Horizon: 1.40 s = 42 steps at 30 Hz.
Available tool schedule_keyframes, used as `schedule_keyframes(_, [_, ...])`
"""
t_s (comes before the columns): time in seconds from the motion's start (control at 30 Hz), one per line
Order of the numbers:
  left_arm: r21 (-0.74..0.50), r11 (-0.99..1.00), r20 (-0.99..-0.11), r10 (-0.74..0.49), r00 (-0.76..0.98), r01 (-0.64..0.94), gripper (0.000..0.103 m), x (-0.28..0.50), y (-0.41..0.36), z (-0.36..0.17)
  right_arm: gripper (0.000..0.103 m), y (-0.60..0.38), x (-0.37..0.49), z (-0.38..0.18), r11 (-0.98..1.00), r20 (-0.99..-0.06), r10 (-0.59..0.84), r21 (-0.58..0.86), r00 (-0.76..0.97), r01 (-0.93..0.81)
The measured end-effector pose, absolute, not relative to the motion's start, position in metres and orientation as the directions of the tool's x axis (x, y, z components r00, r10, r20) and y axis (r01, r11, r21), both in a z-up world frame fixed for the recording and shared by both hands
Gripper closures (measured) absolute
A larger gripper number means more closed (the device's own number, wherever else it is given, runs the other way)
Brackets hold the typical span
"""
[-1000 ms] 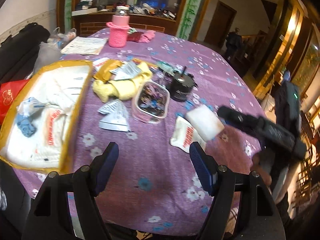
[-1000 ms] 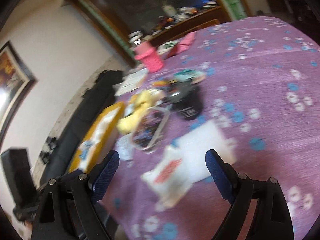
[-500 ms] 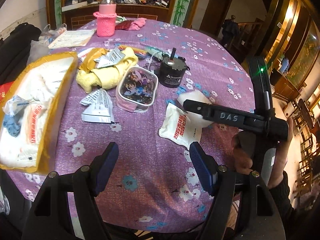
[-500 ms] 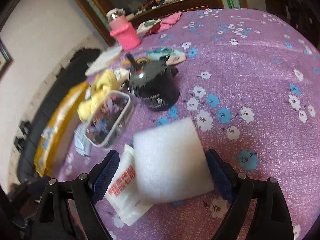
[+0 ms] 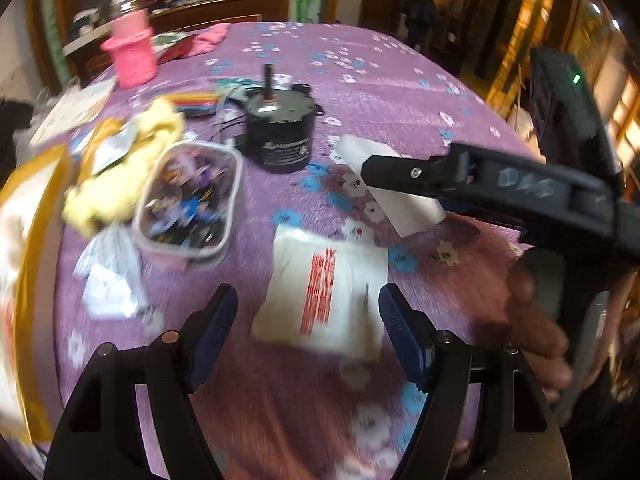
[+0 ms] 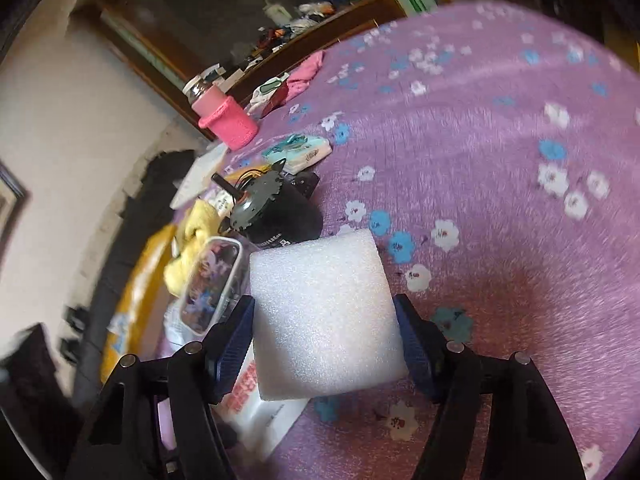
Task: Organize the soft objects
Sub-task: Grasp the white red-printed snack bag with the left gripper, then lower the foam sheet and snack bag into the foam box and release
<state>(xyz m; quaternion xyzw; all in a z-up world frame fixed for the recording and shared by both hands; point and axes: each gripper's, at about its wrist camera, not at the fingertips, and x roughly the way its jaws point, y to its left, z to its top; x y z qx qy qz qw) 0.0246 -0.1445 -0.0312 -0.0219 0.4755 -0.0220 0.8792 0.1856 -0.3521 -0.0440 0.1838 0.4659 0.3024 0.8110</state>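
Note:
A white foam block sits between the blue pads of my right gripper, which is shut on it just above the purple flowered tablecloth. The block also shows in the left wrist view, under the right gripper's black finger. My left gripper is open and empty, hovering over a white packet with red print. A yellow cloth lies at the left.
A black motor, a clear plastic box and a pink bottle stand on the table. A yellow-edged bag lies at the left edge. A pink cloth lies at the far side.
My right gripper has closed on the foam block. My left gripper has moved forward and right, over the white packet.

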Motion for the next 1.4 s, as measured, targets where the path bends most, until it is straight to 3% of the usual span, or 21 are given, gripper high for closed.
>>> schedule_keyframes(0.1, [-0.057, 0.996, -0.874, -0.085, 0.478, 0.073, 0.029, 0.042, -0.149, -0.051, 0.035, -0.36, 0.194, -0.052, 0.712, -0.616, 0.701, 0.635, 0.359, -0.3])
schedule_keyframes(0.4, [0.008, 0.997, -0.848, -0.034, 0.529, 0.077, 0.027, 0.029, -0.163, -0.052, 0.034, -0.378, 0.193, -0.06, 0.667, -0.576, 0.741, 0.693, 0.345, -0.273])
schedule_keyframes(0.47, [0.006, 0.997, -0.848, -0.037, 0.529, 0.078, 0.03, 0.025, -0.162, -0.051, 0.034, -0.378, 0.19, -0.06, 0.662, -0.572, 0.744, 0.702, 0.346, -0.262])
schedule_keyframes(0.63, [0.026, 0.997, -0.85, -0.015, 0.527, 0.071, 0.052, 0.012, -0.16, -0.047, 0.034, -0.38, 0.178, -0.056, 0.669, -0.576, 0.737, 0.696, 0.353, -0.261])
schedule_keyframes(0.7, [0.057, 0.995, -0.837, 0.005, 0.548, 0.077, 0.055, 0.007, -0.164, -0.047, 0.034, -0.376, 0.171, -0.052, 0.673, -0.578, 0.734, 0.693, 0.357, -0.26])
schedule_keyframes(1.1, [-0.143, 0.989, -0.782, -0.096, 0.616, -0.026, 0.057, -0.033, -0.126, -0.018, 0.034, -0.348, 0.169, -0.039, 0.721, -0.614, 0.689, 0.632, 0.386, -0.283])
schedule_keyframes(1.4, [-0.193, 0.963, -0.72, -0.008, 0.694, -0.189, 0.057, -0.069, -0.08, 0.008, 0.034, -0.314, 0.165, -0.026, 0.79, -0.681, 0.607, 0.461, 0.41, -0.404])
